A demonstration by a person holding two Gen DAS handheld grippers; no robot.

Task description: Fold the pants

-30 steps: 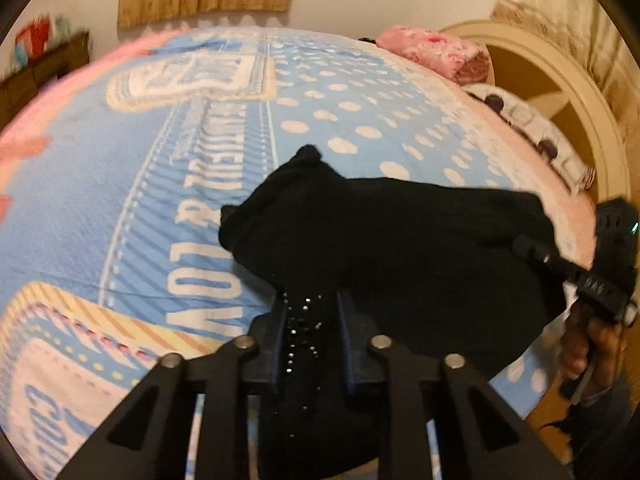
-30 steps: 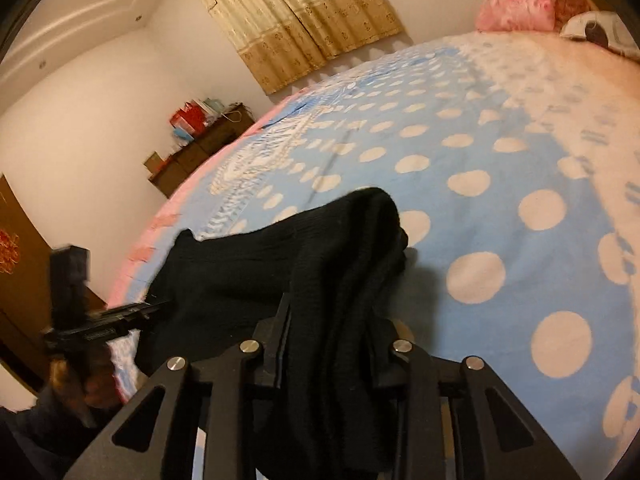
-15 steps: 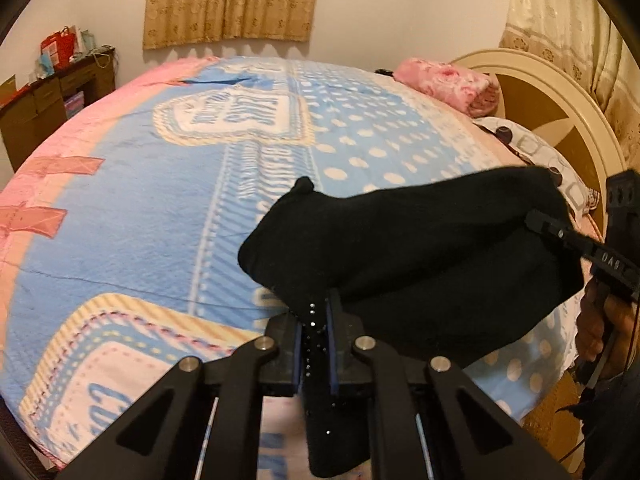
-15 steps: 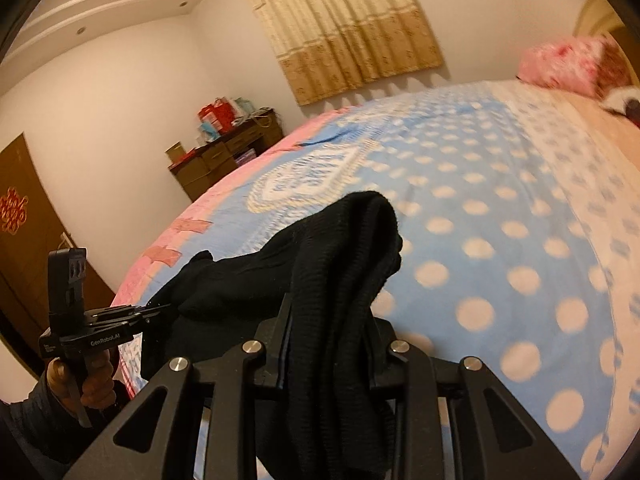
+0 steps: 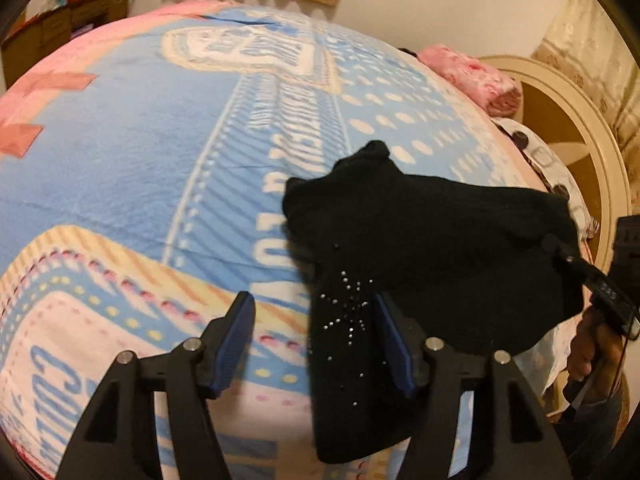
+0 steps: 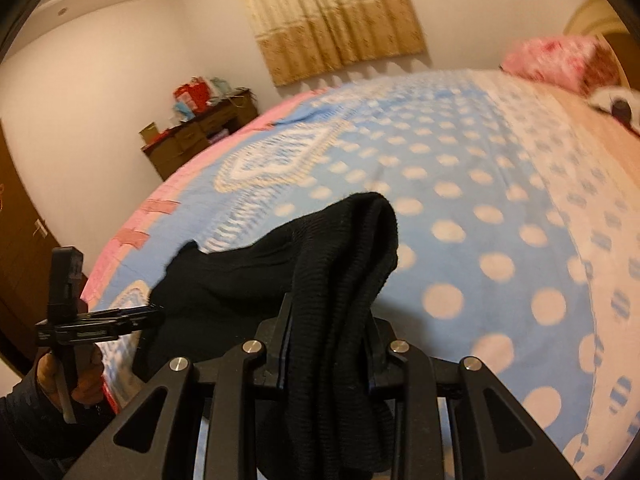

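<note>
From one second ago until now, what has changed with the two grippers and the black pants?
The left gripper, shut on the black pants before, is opening its jaws: the cloth now lies against one pad only, the other stands clear. The right gripper stays shut on its bunched fold. The pants remain over the blue dotted blanket.

We see both views under warm, yellowish indoor light, fairly dim, with no glare. The fisheye lenses bulge the blanket [image 5: 168, 168] into a dome and darken every corner. The right wrist view smears the polka dots and pink pillow [image 6: 556, 60] with motion blur. The black pants [image 5: 432, 240] read as one dark mass, folds scarcely showing.
</note>
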